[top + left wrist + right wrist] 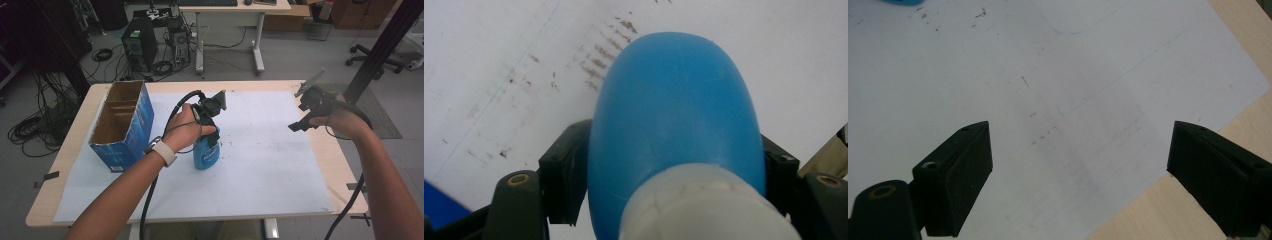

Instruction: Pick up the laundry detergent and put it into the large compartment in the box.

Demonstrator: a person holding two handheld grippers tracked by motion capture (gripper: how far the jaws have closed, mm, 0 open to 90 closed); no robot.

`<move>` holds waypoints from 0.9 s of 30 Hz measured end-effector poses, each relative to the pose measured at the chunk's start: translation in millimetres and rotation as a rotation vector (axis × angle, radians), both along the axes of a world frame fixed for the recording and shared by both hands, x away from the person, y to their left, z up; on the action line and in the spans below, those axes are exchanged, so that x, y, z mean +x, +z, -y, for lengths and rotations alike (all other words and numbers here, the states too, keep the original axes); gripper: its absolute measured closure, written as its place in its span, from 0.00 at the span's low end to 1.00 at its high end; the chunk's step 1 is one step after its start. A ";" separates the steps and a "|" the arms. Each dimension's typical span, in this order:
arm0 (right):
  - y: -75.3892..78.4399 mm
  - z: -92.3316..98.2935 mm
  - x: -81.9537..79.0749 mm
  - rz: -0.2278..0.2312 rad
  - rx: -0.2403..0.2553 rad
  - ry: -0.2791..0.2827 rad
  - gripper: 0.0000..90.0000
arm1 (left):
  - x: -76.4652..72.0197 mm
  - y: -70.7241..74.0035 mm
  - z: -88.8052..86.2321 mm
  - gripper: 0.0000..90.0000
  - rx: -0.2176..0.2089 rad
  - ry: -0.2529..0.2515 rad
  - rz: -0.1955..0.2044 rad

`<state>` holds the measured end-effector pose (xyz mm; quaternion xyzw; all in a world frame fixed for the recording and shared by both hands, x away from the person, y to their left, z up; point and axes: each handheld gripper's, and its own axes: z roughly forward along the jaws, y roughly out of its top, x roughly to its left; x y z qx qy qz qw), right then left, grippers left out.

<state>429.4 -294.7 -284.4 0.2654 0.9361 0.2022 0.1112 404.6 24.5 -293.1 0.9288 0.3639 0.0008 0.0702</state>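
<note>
Centre of high view: left tongs (212,131) clenched on blue bottle (206,152), jaws on both flanks, bottle upright on white sheet (260,160) covering table (75,125). Grasp looks done; lift and placement left, likely into open cardboard box (122,125) at left, just beside bottle. Right tongs (306,114) released, empty, hovering at right near sheet edge. Open room across sheet's right and lower parts.

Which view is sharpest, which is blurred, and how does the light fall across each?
High view: dim and soft, the blue bottle legible. Left gripper view: bottle too close, its white collar blurred, paper behind bright. Right gripper view: sharpest, even light, faint smudges on the white sheet between the open tool.
</note>
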 end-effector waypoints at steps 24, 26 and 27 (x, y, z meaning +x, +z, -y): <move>1.3 0.2 -1.1 0.003 0.004 -0.004 0.12 | -2.9 2.4 1.6 0.41 0.009 -0.008 0.019; 1.4 0.3 -1.1 0.003 0.005 -0.005 0.12 | -3.0 3.9 1.1 0.41 0.010 -0.005 0.021; 1.5 0.3 -1.0 0.003 0.005 -0.005 0.12 | -3.2 5.4 0.2 0.41 0.010 -0.002 0.023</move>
